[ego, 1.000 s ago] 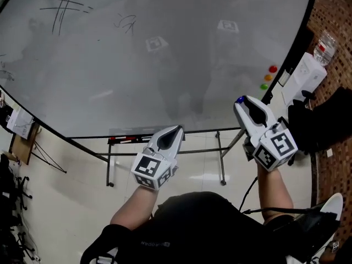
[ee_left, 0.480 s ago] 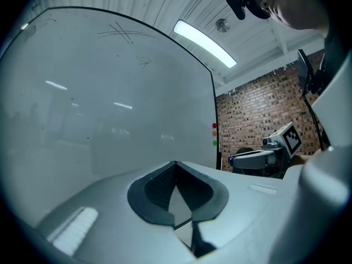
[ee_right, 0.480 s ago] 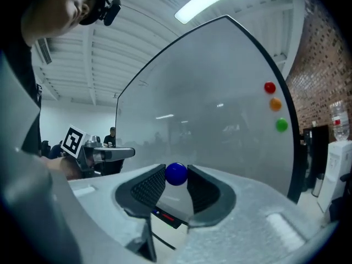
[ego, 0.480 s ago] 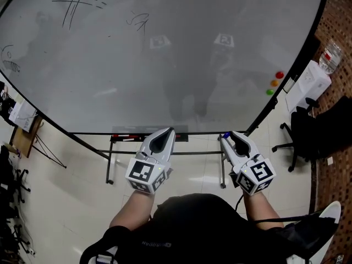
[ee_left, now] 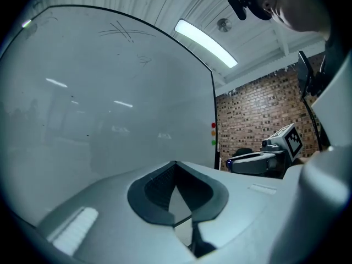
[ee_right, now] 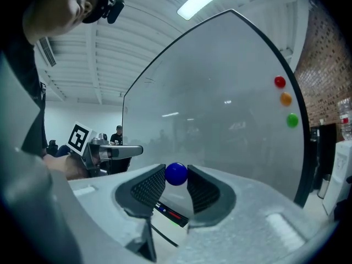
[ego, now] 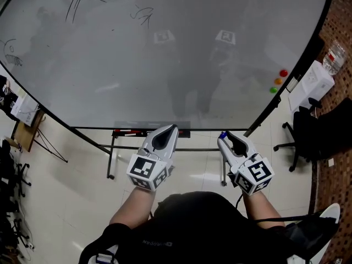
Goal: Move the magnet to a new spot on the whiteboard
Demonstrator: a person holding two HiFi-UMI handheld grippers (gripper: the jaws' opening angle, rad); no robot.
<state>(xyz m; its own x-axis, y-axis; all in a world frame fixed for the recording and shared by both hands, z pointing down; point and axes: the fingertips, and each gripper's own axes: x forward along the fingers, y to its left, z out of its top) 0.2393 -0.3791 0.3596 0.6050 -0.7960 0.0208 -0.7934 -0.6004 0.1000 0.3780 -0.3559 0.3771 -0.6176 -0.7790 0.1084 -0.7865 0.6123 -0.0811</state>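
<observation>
The whiteboard [ego: 165, 65] fills the upper head view, with pen scribbles at its top left. A small blue ball magnet [ego: 223, 135] sits between the tips of my right gripper [ego: 224, 138], which is shut on it below the board's lower edge. In the right gripper view the blue magnet [ee_right: 176, 174] is pinched between both ribbed pads, off the board. A red magnet [ego: 283, 73], an orange magnet [ego: 278, 81] and a green magnet [ego: 273, 89] stick in a column near the board's right edge. My left gripper [ego: 174, 128] is shut and empty, its tips [ee_left: 175, 164] meeting in a point.
A marker tray [ego: 132, 132] and metal stand legs [ego: 111, 164] run under the board. Right of the board are a white box [ego: 311, 84], a water bottle [ego: 336, 56], a black office chair [ego: 316, 133] and a brick wall [ego: 338, 15]. Two paper tags [ego: 163, 37] hang on the board.
My right gripper has come down and left from beside the board's right edge, still holding the blue magnet. The left gripper has hardly moved.
</observation>
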